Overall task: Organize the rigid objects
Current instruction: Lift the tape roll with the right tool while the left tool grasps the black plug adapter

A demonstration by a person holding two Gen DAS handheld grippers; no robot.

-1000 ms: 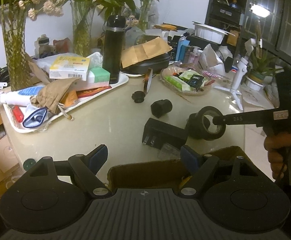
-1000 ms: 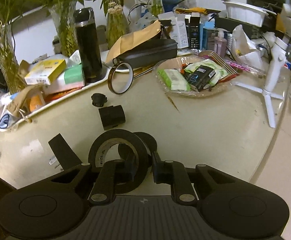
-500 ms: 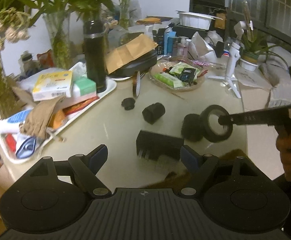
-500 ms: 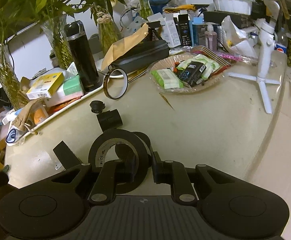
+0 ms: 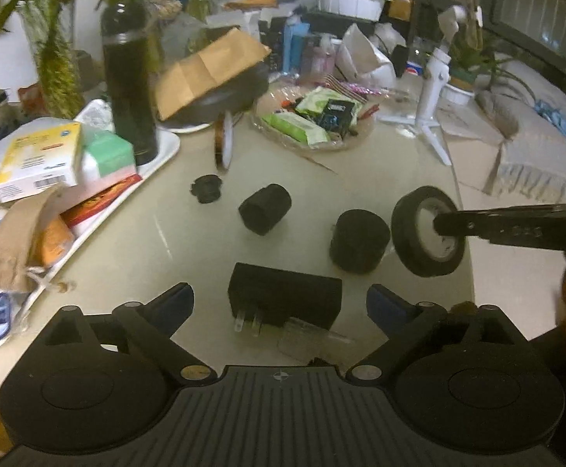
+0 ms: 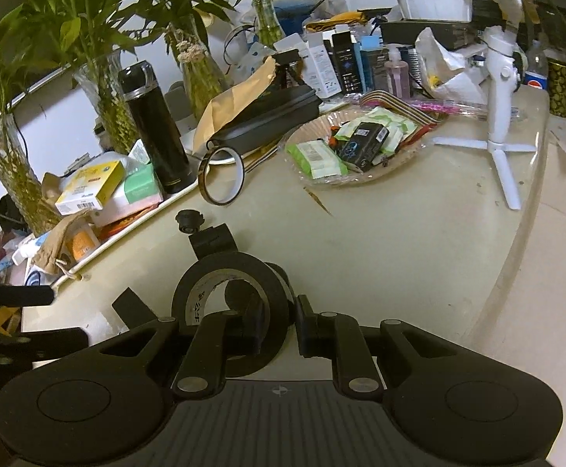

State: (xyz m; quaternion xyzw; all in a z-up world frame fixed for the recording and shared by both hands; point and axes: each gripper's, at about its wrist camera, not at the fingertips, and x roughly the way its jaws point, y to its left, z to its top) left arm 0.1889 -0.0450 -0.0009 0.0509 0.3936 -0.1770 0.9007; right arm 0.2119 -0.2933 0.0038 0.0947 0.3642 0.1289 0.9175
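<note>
The right hand-held gripper [image 6: 279, 321] pinches a black tape roll [image 6: 232, 311] above the counter [image 6: 399, 241]. The left hand-held gripper [image 5: 281, 303] is opening wide, its fingers either side of a black power adapter [image 5: 283, 299] near the counter's front edge, not pressing it.

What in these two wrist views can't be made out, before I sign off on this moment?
- Black tape roll, right wrist view: its lower edge is hidden behind the right gripper holding it.
- Black power adapter, left wrist view: its label is too dark to read.
- Black power adapter, right wrist view: mostly hidden by the left gripper's arm.
- Tray, both views: its left end is cut off by the frame.
</note>
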